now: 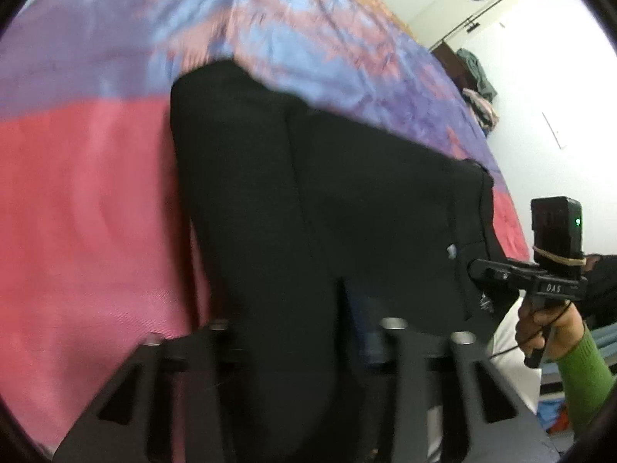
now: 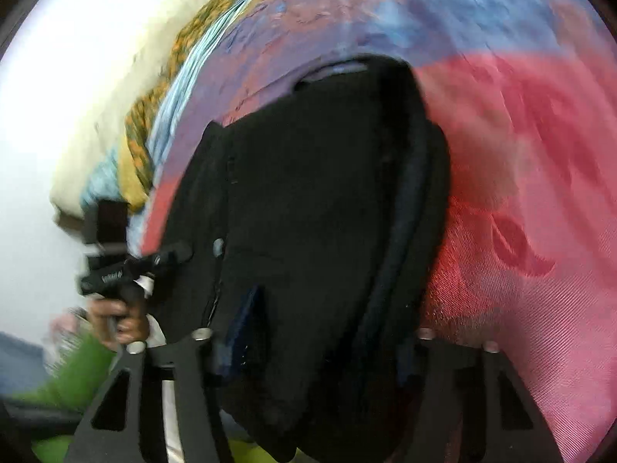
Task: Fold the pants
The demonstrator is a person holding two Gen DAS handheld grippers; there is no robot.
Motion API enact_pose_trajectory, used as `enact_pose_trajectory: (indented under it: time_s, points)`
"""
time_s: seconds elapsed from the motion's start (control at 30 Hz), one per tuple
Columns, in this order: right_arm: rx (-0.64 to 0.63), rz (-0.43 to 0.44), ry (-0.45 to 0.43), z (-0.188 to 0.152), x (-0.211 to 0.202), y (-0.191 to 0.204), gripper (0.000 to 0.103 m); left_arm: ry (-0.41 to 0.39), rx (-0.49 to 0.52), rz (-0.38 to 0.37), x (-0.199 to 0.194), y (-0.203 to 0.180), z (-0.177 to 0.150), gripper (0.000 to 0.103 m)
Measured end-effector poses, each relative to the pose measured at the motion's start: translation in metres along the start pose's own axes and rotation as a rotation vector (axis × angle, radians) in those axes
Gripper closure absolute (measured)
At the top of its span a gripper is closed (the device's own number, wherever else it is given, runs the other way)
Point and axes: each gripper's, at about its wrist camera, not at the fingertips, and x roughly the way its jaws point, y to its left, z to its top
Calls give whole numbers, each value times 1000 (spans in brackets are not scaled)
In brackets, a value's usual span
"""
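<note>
Black pants (image 1: pixel 308 208) hang folded over a bed with a pink and purple sheet (image 1: pixel 77 200). My left gripper (image 1: pixel 304 332) is shut on the near edge of the pants, and the cloth hides its fingertips. My right gripper (image 1: pixel 476 270) grips the waistband side at the right, near a metal button (image 1: pixel 451 250). In the right wrist view the pants (image 2: pixel 316 208) fill the middle; the right gripper (image 2: pixel 308 347) is shut on the cloth. The left gripper (image 2: pixel 181 252) shows at the left, clamped on the pants beside the button (image 2: pixel 218 247).
The bed's sheet (image 2: pixel 520 200) lies under the pants. Bunched bedding (image 2: pixel 139 142) sits at the bed's far side. A white wall and cupboard door (image 1: pixel 478 4) stand behind, with clothes (image 1: pixel 476 88) piled at the bed's corner. A green-sleeved arm (image 1: pixel 578 370) holds the right gripper.
</note>
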Motion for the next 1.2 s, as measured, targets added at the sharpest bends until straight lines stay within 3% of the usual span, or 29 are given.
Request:
enact_pose_trajectory:
  time_s: [0.1,0.27,0.37,0.4,0.43,0.47,0.5,0.53,0.63,0.73,0.77,0.83,0.9,1.1,1.2]
  points:
    - [-68,16,-54,17,-23,20,66,-66,25,-36,-28,-22,20,78]
    - [-194,17,-168,89,-60,48,67,-191,108,13,-59,-53,89,78]
    - [-196,34,-230,136,-68,50,67,-240,119,35,-61,-48,132,76]
    - [-192,39,-241,149,-66,45,66,-246,136,58,-52,-49,140,72]
    - [-184,20,-256,166,-63,32,60,-244,161,120,-38,-51,148,56]
    - [-169,-10,-255,173,-57,21,57,-232,170,187,-26,-49,149,34]
    - [-123,-78,-237,182,-49,-3,46,-206,170,275,-9,-44,148,31]
    - [-65,-159,-216,183,-38,-22,42,-188,171,324,0,-37,142,32]
    - [17,-359,-196,172,-41,-67,42,-170,149,393,12,-24,121,32]
    - [-2,-393,-244,147,-59,-68,40,-214,134,427,3,-25,103,28]
    - [-20,-419,-249,137,-64,-62,37,-221,134,441,-1,-28,96,26]
    - [-53,-446,-268,118,-68,-46,15,-233,143,447,-9,-36,88,19]
    - [-73,-460,-295,95,-72,-25,7,-247,153,447,-14,-41,91,15]
    - [-88,-508,-344,39,-71,33,2,-313,170,470,-42,-62,74,11]
    - [-111,-532,-380,21,-69,65,0,-381,150,528,-65,-73,52,5]
